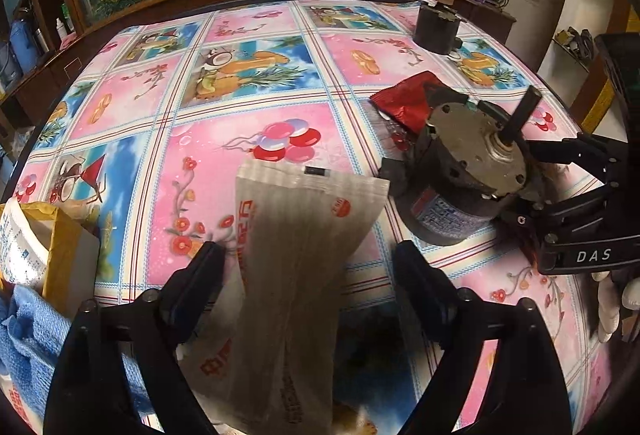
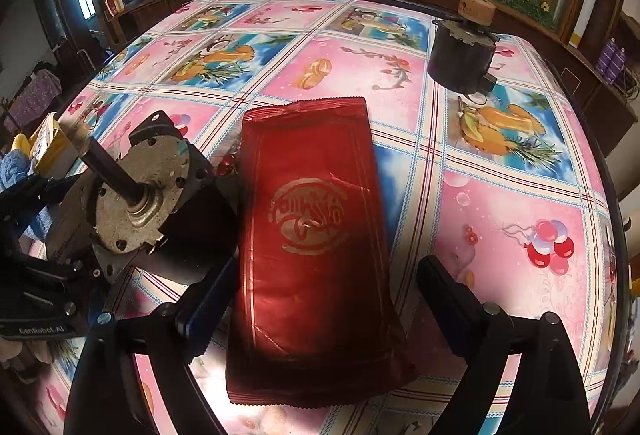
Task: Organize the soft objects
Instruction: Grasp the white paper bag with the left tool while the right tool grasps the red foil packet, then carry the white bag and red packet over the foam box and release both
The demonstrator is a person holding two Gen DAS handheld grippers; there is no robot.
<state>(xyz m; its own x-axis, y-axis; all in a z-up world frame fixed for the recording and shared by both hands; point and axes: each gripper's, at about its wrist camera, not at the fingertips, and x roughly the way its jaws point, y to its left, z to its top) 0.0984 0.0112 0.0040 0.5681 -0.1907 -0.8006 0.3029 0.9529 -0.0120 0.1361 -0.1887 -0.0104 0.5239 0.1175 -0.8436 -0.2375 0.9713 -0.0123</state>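
A: Tongs first. What are the left tongs (image 1: 308,271) doing?

B: They are spread wide. A clear bag (image 1: 304,235) with red print lies between the fingers. The left finger (image 1: 200,275) is just beside the bag's edge. The right finger is apart from it. I can't tell if the left one touches.

A: And the right tongs (image 2: 324,291)?

B: Spread wide too. A red bag (image 2: 316,231) lies flat on the counter (image 2: 500,195) between them. The left finger (image 2: 212,295) is right by the bag's edge. The right finger is well apart.

A: What is close by?

B: A big motor (image 2: 140,203) with a dark shaft stands just left of the red bag. It sits between the two bags.

A: Anything farther out?

B: A small black motor (image 2: 464,55) is at the far side of the counter. A blue cloth (image 1: 28,323) and a yellow box (image 1: 60,247) are at the left edge.
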